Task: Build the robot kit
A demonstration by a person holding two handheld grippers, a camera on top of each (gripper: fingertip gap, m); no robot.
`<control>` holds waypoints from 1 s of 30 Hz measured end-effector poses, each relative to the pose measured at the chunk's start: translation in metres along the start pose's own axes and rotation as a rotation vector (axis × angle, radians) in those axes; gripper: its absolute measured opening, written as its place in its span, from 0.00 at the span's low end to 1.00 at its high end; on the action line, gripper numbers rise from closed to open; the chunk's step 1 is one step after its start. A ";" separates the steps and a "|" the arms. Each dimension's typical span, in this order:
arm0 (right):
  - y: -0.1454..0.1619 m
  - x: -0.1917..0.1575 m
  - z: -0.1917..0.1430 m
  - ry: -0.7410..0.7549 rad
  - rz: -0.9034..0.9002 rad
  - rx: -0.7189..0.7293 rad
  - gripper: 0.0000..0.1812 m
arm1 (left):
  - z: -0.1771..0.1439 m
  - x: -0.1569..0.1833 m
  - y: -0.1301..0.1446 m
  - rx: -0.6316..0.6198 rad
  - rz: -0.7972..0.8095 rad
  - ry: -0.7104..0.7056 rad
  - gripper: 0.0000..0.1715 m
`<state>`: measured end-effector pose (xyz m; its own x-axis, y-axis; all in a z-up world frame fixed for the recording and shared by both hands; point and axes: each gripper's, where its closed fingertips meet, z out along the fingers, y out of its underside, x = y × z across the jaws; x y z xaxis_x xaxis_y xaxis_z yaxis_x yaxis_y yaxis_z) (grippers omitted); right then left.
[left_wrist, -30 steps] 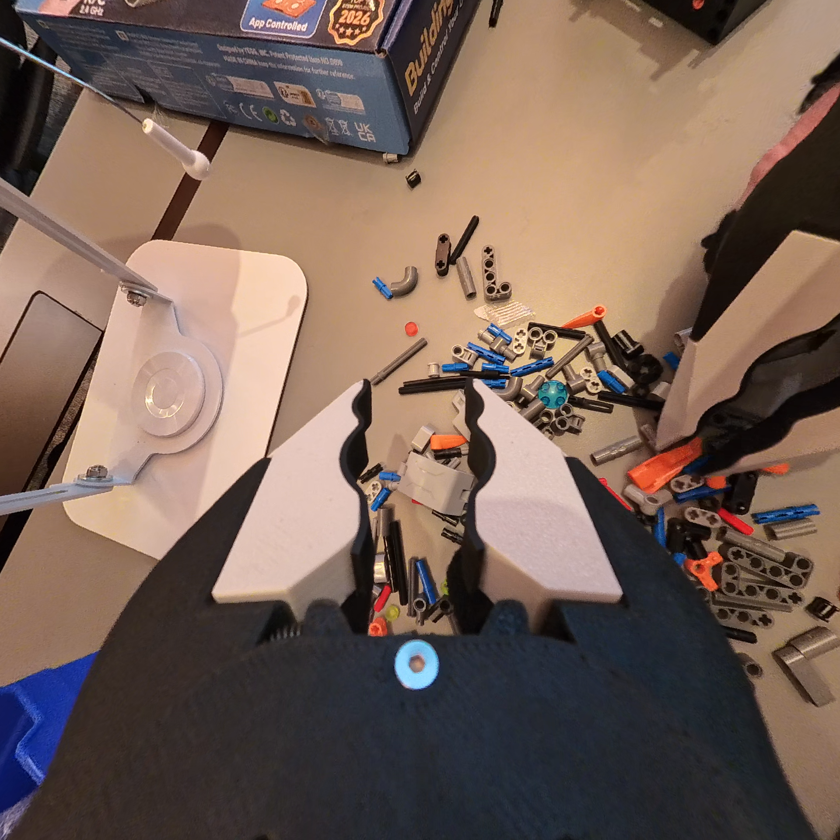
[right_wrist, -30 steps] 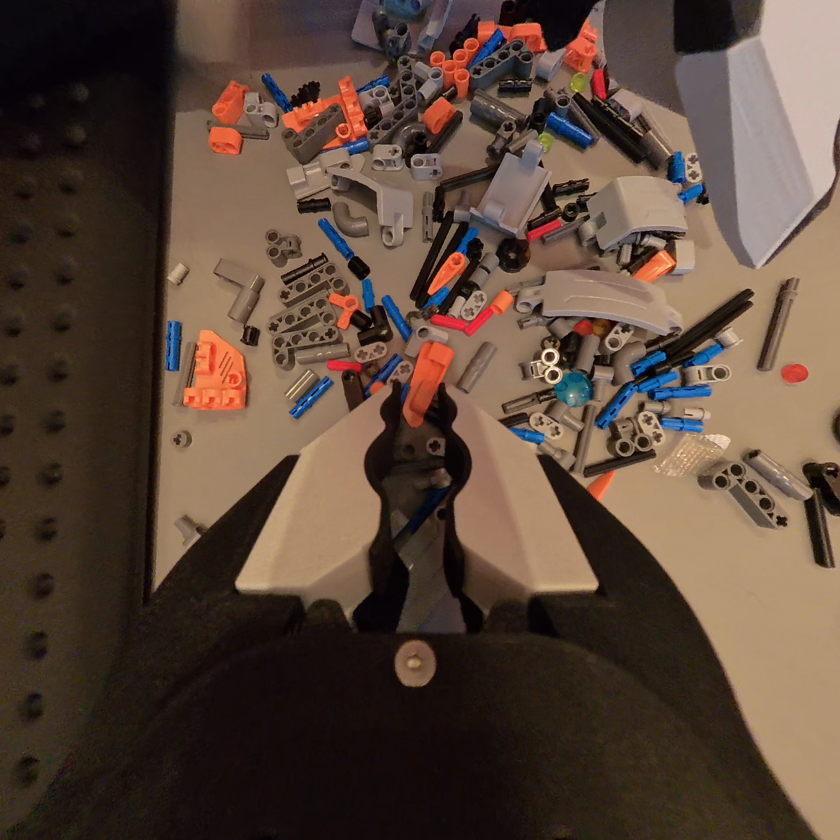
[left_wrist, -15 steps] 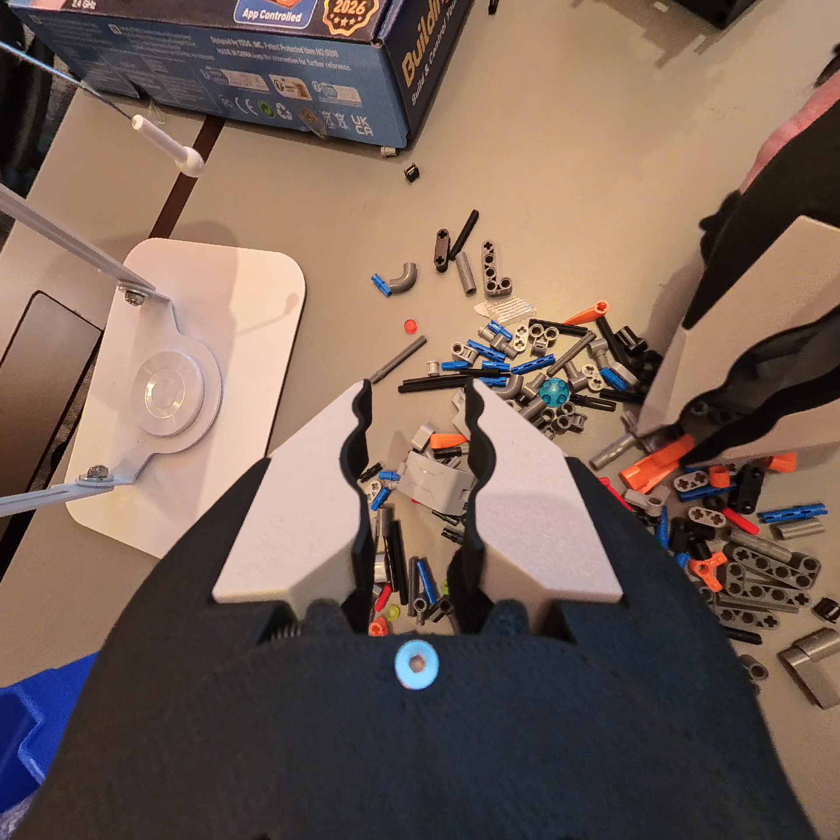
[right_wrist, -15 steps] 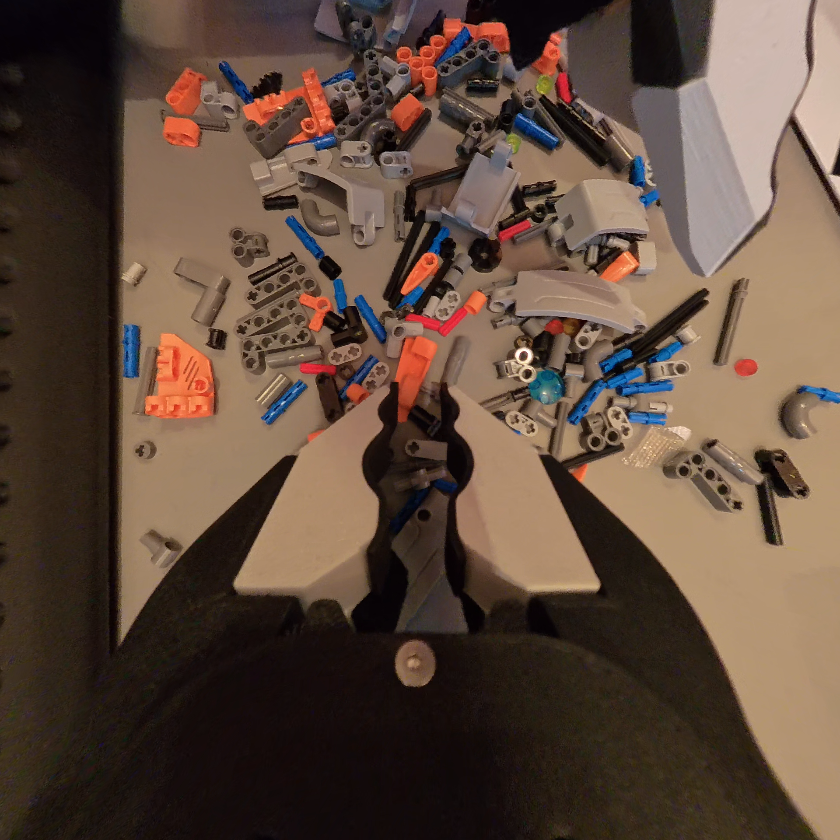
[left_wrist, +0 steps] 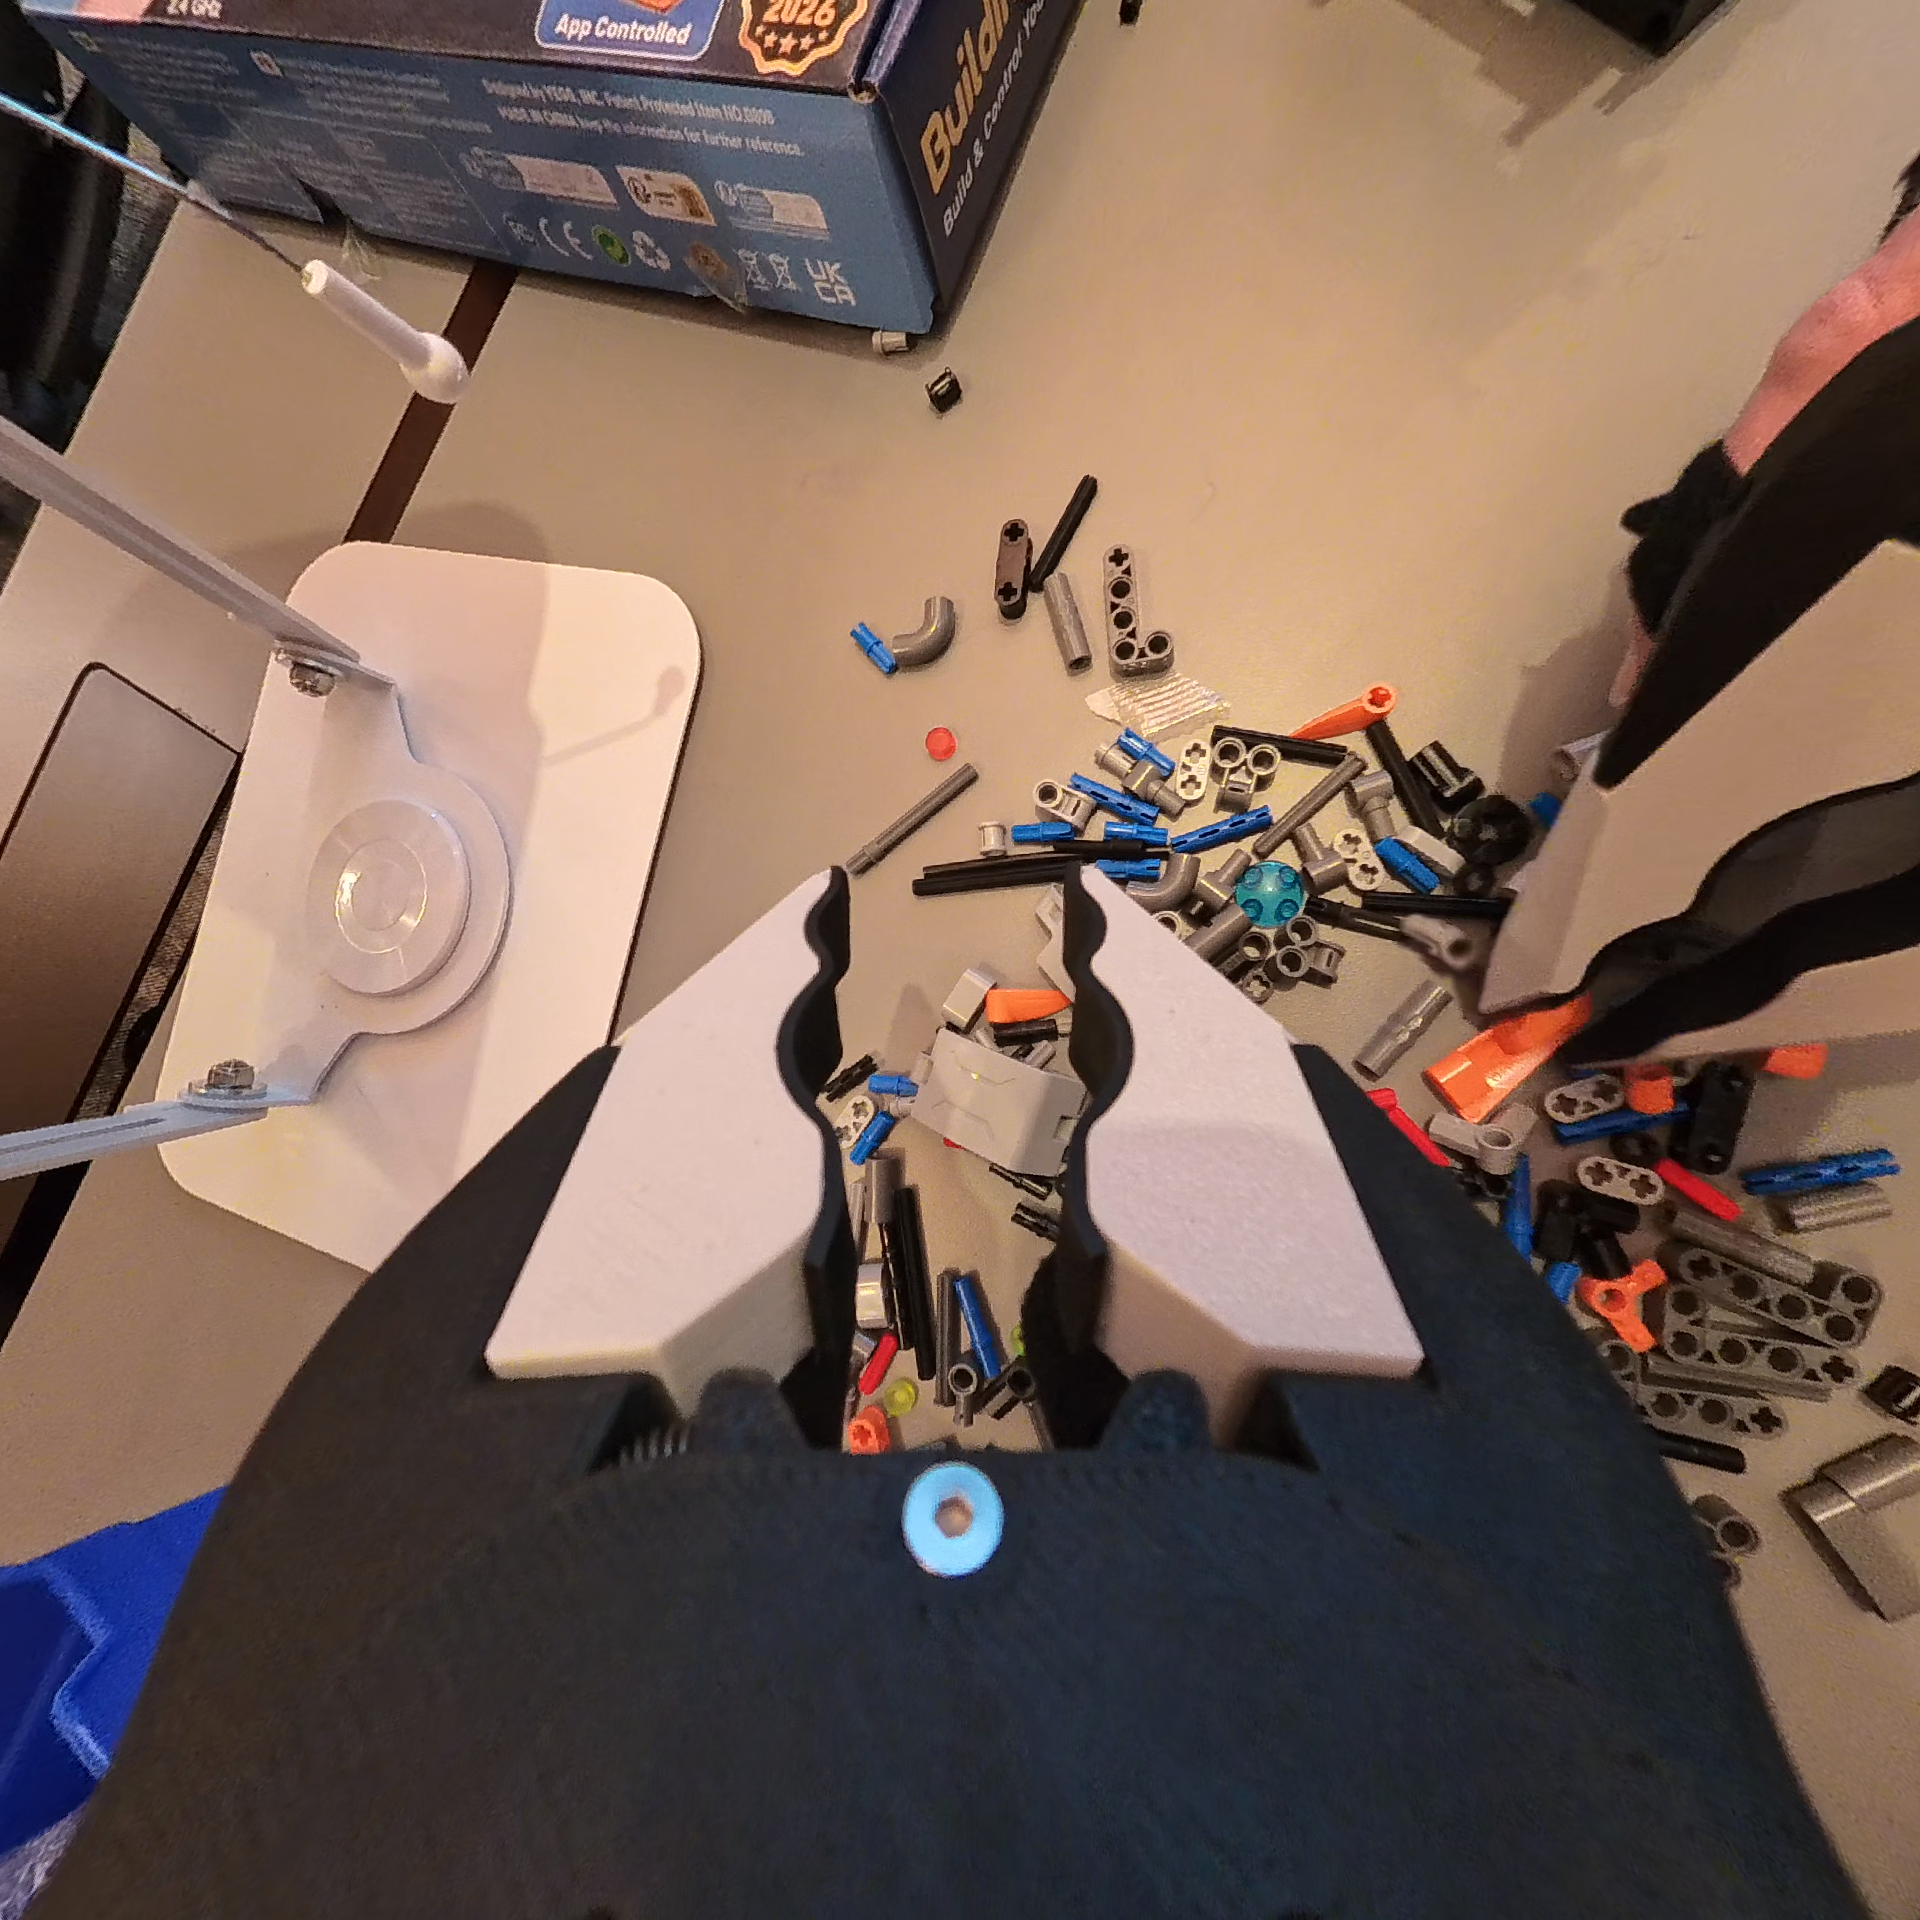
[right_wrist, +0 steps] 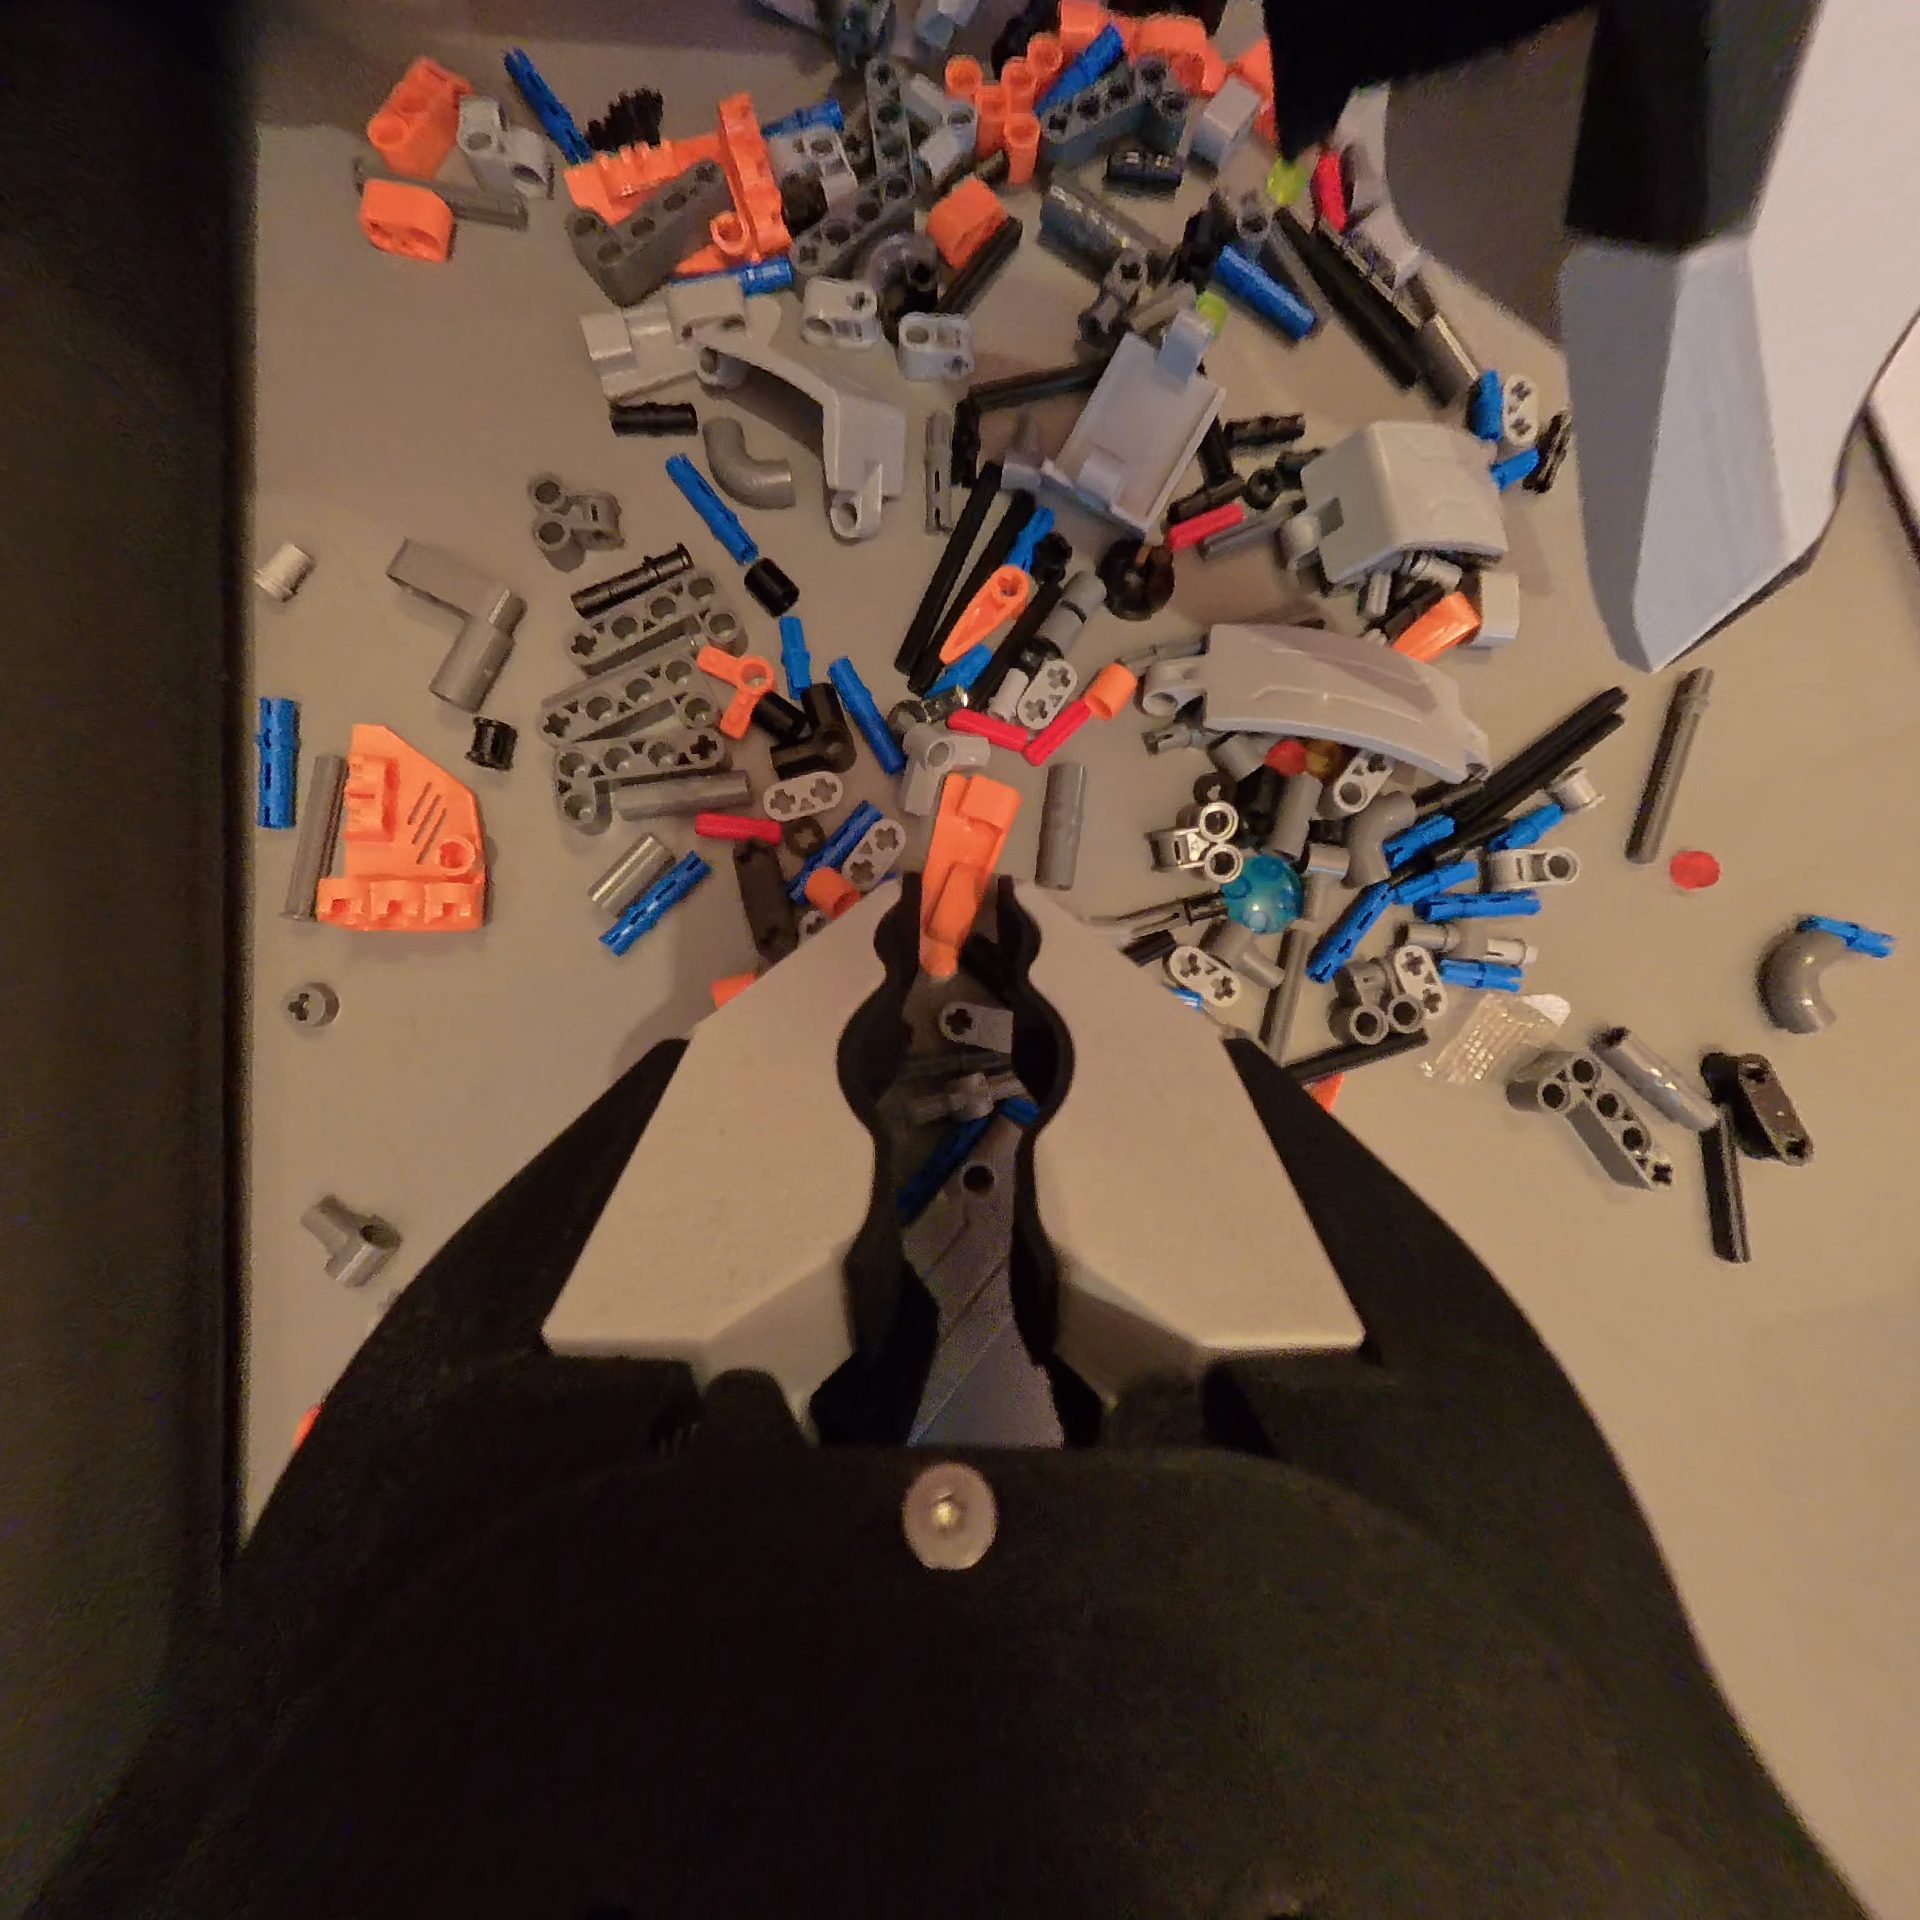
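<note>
Bench (left_wrist: 1299,343) of matte grey-beige carries a scatter of small plastic building pieces (right_wrist: 1039,644): pins, beams, axles, curved panels in grey, black, blue and orange. Ahead of the left gripper (left_wrist: 956,883), far off, sits a blue printed cardboard box (left_wrist: 582,156); to its left lies a white rounded plate (left_wrist: 540,727) with metal struts. That gripper hangs with a moderate gap, empty, a ribbed grey curved panel (left_wrist: 992,1107) below between its fingers. The right gripper (right_wrist: 954,896) is narrowed around the thin end of an orange tapered piece (right_wrist: 966,842), whose long axis points straight ahead, wide end away; whether it pinches it I cannot tell.
</note>
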<state>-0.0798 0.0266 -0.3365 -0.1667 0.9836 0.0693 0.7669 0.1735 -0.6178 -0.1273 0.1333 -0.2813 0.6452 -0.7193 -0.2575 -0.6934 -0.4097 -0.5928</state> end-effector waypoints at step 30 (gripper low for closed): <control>-0.050 0.067 -0.111 0.081 0.347 0.696 0.04 | -0.048 0.062 -0.068 0.451 -0.287 0.647 0.14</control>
<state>-0.0613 0.0896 -0.2141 0.0775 0.9811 -0.1775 0.1977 -0.1896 -0.9618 -0.0555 0.0900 -0.2199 0.3704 -0.8575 0.3571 -0.2465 -0.4615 -0.8522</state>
